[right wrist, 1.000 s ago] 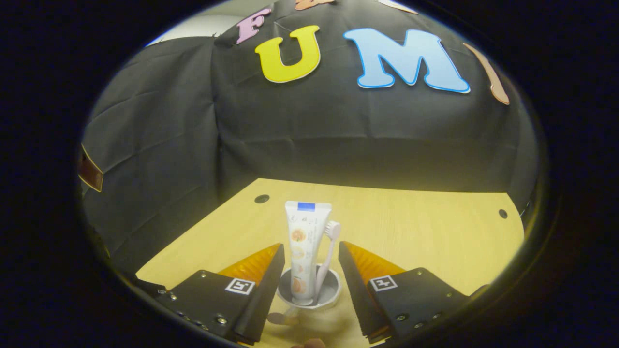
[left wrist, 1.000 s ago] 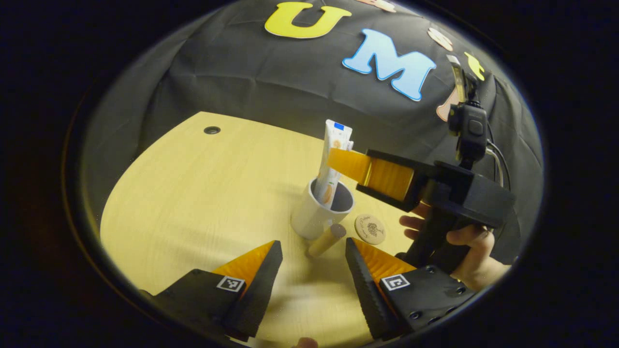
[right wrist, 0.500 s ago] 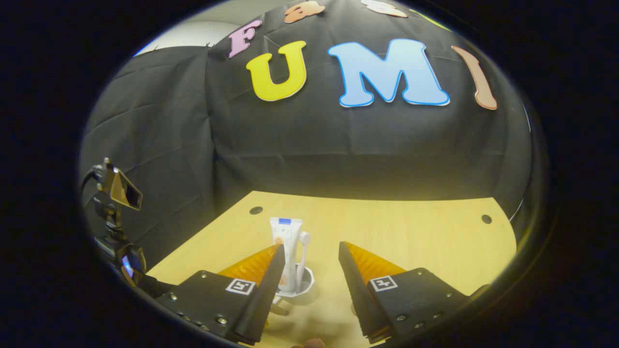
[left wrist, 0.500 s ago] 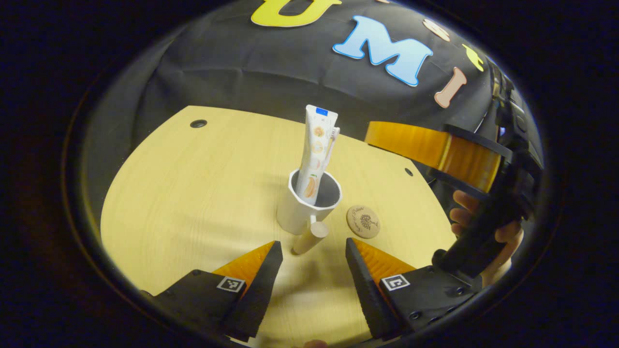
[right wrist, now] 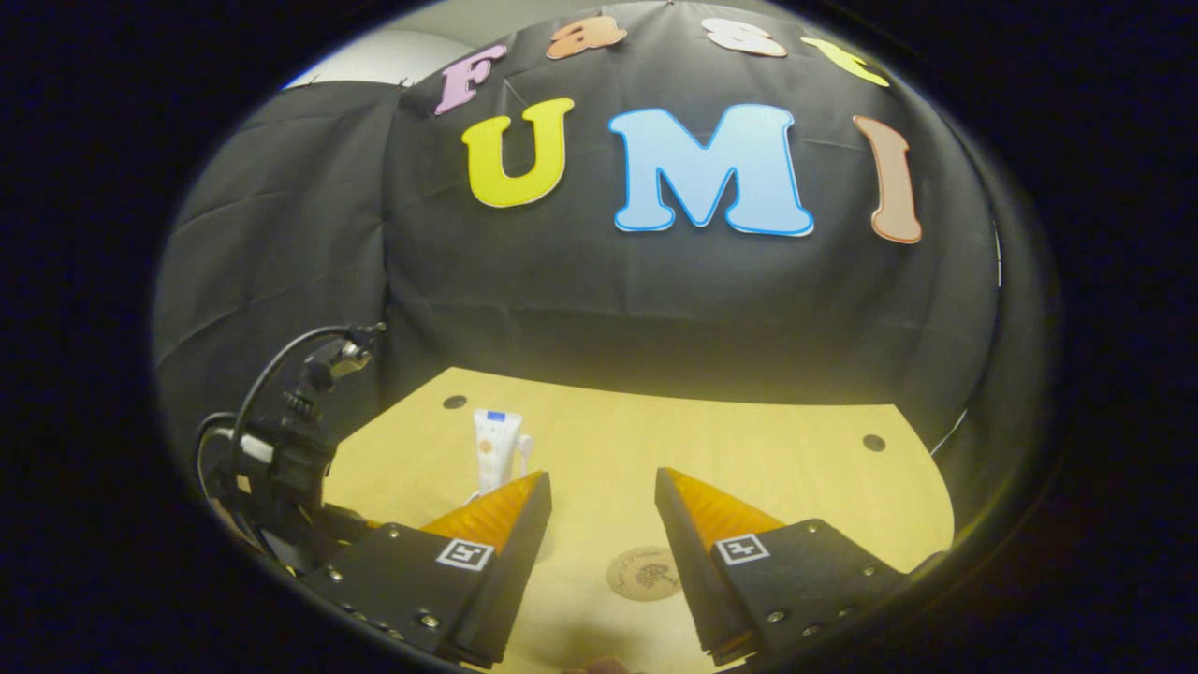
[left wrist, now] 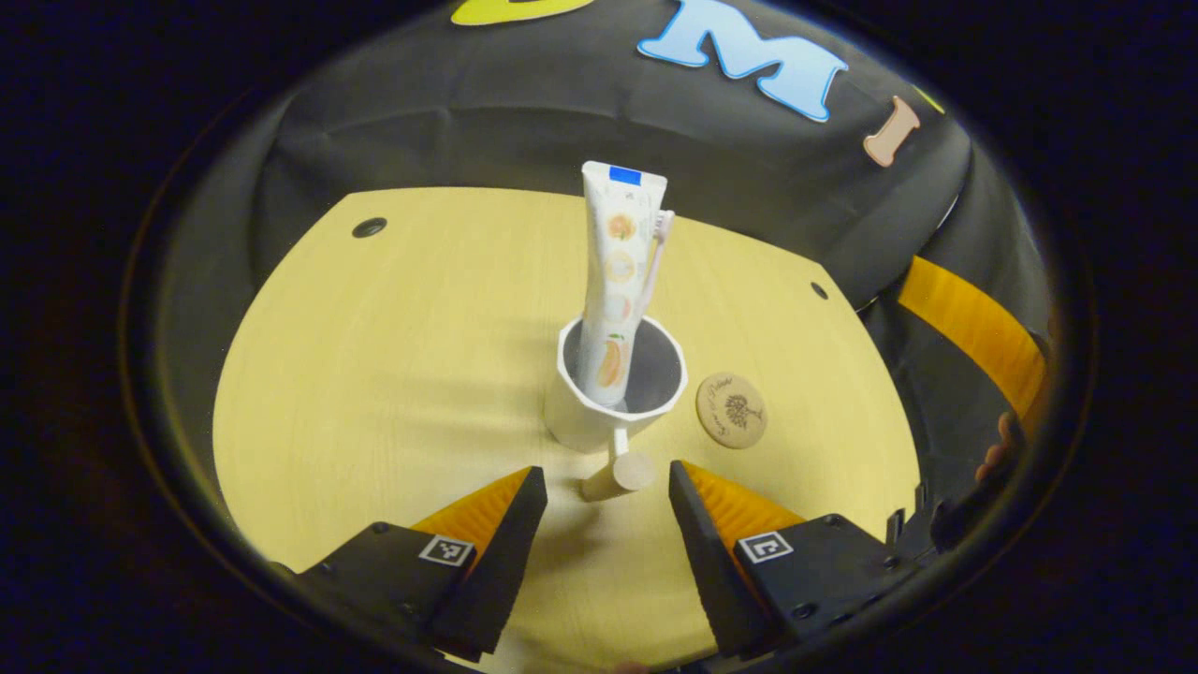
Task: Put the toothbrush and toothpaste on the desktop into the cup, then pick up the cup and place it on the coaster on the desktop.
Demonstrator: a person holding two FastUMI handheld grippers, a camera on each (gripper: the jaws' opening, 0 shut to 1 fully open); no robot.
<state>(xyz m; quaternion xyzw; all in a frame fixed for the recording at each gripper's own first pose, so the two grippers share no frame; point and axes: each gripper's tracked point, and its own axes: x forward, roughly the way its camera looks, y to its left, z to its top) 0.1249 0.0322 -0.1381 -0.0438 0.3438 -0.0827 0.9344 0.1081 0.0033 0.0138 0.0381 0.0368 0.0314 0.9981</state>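
In the left gripper view the left gripper (left wrist: pixel 599 491), its fingers held apart, is seen at bottom centre with the cup (left wrist: pixel 613 398) and its handle (left wrist: pixel 620 471) just above, and the coaster (left wrist: pixel 731 410) right of centre.

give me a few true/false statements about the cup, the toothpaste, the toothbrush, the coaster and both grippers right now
1. The toothpaste stands upright in the cup. True.
2. The toothbrush lies flat on the table. False: it stands in the cup beside the toothpaste.
3. The cup sits on the coaster. False: the coaster lies bare on the table beside the cup.
4. The left gripper is open, with the cup's handle pointing toward the gap between its fingers. True.
5. The right gripper is shut on the toothpaste. False: it is open and holds nothing.
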